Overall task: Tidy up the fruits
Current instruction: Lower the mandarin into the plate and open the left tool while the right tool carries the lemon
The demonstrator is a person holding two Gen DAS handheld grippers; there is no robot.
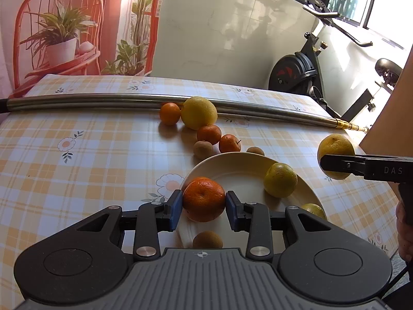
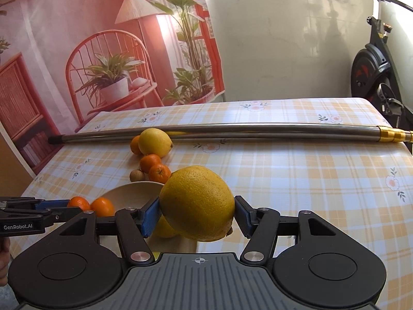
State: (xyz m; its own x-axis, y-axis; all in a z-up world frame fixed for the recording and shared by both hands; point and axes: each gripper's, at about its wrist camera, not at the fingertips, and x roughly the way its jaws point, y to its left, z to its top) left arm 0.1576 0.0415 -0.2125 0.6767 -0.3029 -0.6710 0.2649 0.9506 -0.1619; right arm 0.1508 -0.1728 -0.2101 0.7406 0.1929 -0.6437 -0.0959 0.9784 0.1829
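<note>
Left tongs [image 1: 204, 204] squeezed a round orange tangerine [image 1: 204, 199] over the near rim of the round cream plate [image 1: 240, 162], and right tongs [image 2: 196, 213] squeezed a big yellow lemon [image 2: 197, 202] just beside that plate. Wide bare checked yellow tablecloth [image 2: 322, 180] lay to the right, up to the long shiny metal pole [image 2: 258, 129]. White letters read "GenRobot.AI" and "DAS".

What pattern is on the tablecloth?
Orange-and-white plaid with scattered flower prints on the tablecloth; clearest in the right wrist view.
</note>
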